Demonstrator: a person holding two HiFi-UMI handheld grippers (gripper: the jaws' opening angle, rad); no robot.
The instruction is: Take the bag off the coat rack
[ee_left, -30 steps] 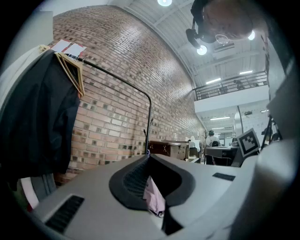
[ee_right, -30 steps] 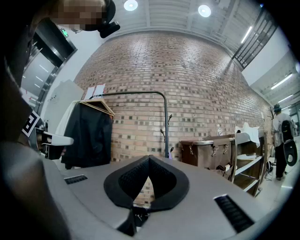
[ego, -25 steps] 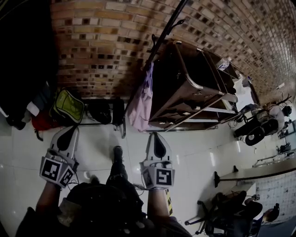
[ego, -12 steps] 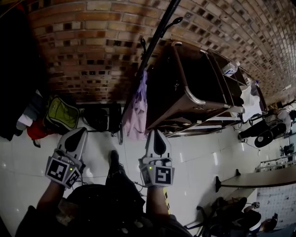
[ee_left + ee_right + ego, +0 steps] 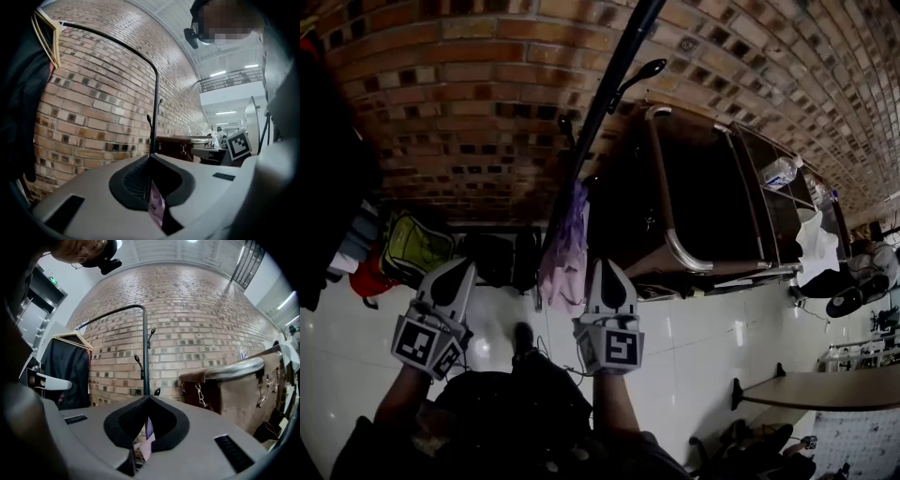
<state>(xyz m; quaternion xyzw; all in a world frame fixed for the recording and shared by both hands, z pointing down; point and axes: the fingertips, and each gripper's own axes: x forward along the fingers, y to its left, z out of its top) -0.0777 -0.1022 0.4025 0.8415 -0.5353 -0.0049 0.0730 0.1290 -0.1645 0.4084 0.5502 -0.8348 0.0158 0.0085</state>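
A lilac cloth bag (image 5: 564, 251) hangs from a low hook on the black coat rack pole (image 5: 592, 120), which stands against the brick wall. My right gripper (image 5: 602, 266) is shut, its tip just right of the bag's lower half and close to it; I cannot tell if it touches. My left gripper (image 5: 461, 267) is shut too, well to the bag's left. In the left gripper view the closed tips (image 5: 150, 156) point at the pole (image 5: 155, 117), with the bag (image 5: 157, 207) showing low behind them. The right gripper's tips (image 5: 148, 398) line up with the pole (image 5: 145, 352) and bag (image 5: 147, 432).
A brown cart with a metal rim (image 5: 677, 246) stands right of the rack, a bottle (image 5: 779, 172) on its shelf. A green backpack (image 5: 414, 246) and dark bags lie by the wall at left. A dark jacket on a hanger (image 5: 70, 366) hangs left.
The view has closed in on the rack. Both grippers moved forward and up toward the bag; the right one now sits next to its lower part. Both stay shut.
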